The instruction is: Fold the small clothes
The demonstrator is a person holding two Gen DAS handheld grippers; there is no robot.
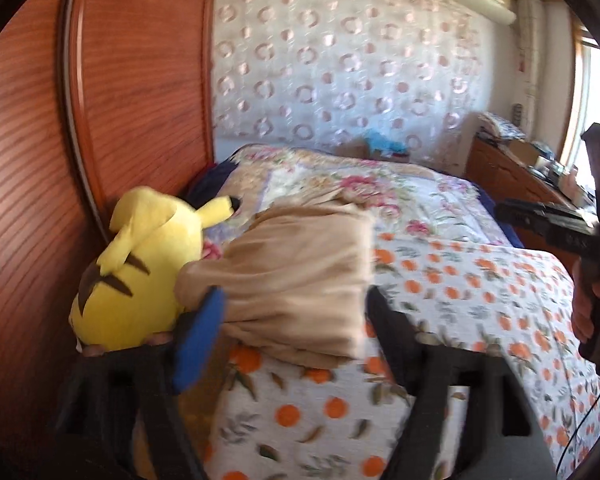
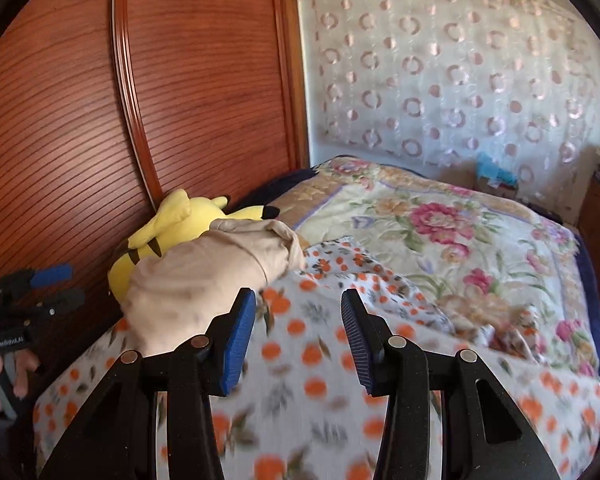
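Beige garment (image 1: 300,276), soft and bunched into a loose mound, lies on the bed (image 1: 460,280) at about 10 o'clock from the right gripper (image 2: 298,320) and dead ahead, 12 o'clock, of the left gripper (image 1: 296,312). It rests on the orange-print sheet (image 2: 308,360) and leans against the yellow plush toy (image 1: 140,268), which sits at its 9 o'clock by the wooden wardrobe door (image 2: 200,100).

Left jaws stand wide apart with the near edge of the cloth between them; they do not appear to pinch it, though motion blur makes contact hard to judge. Right jaws are also well open and hold nothing, with only sheet showing between the blue pads (image 2: 240,344).

The step in hand looks like picking up the garment so it can be spread flat. To do that well, I would close on a single edge or corner instead of the thick bunched middle, lift it clear of the plush toy so the toy is not dragged along, and take a second corner with the other gripper before laying it out on the open sheet toward 3 o'clock. The fabric looks thin and limp, so it will likely sag and fold on itself unless held taut.

No containers are visible; clutter on the far dresser (image 1: 512,168) is too blurred to identify.
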